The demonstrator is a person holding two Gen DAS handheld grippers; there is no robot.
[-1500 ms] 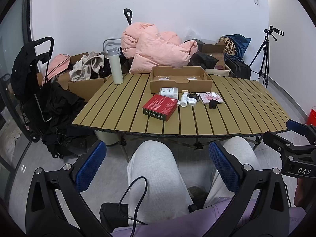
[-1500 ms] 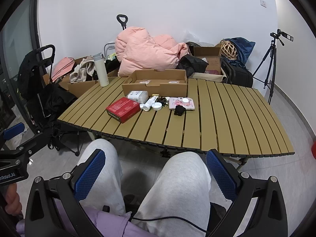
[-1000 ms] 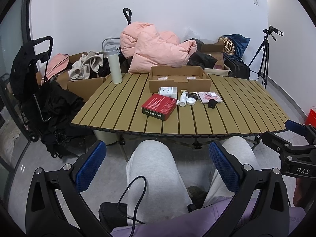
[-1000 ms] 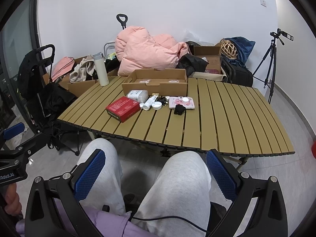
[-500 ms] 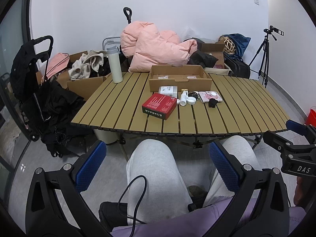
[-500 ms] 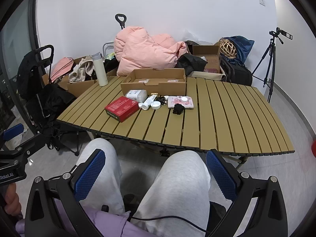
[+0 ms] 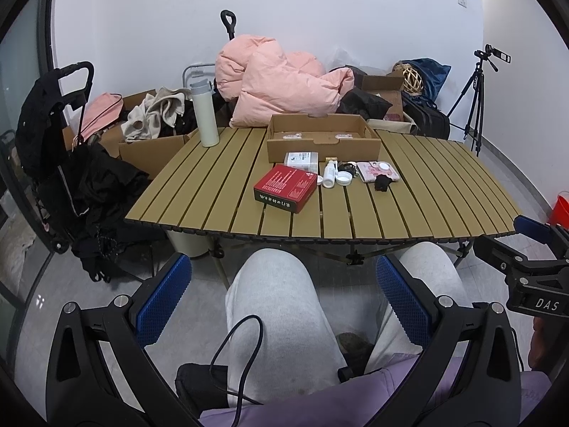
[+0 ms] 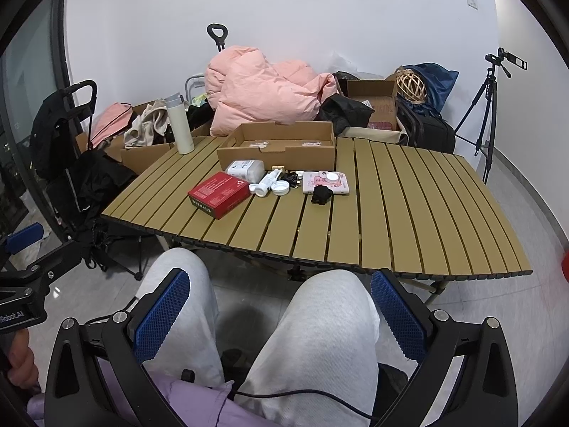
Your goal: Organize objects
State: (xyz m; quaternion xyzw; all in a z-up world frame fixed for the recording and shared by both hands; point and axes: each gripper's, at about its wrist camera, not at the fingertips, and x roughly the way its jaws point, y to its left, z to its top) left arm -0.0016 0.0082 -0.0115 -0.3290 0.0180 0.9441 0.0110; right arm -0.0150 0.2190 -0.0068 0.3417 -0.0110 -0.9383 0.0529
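We see a shallow cardboard box (image 7: 322,137) at the far side of the worktop (image 7: 220,192), holding two small flat packets. Just in front of the box lie a red box (image 7: 285,187), a white packet (image 7: 301,159), a small white bottle (image 7: 329,174) and a pink case (image 7: 377,172). Our left gripper (image 7: 284,299) and right gripper (image 8: 281,306) hang released over our knees, empty, much as a moment ago.

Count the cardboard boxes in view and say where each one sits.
3. One open flat box on the table's far side; one holding clothes off the table's left; one behind, beside the pink duvet. The piles may hide others.
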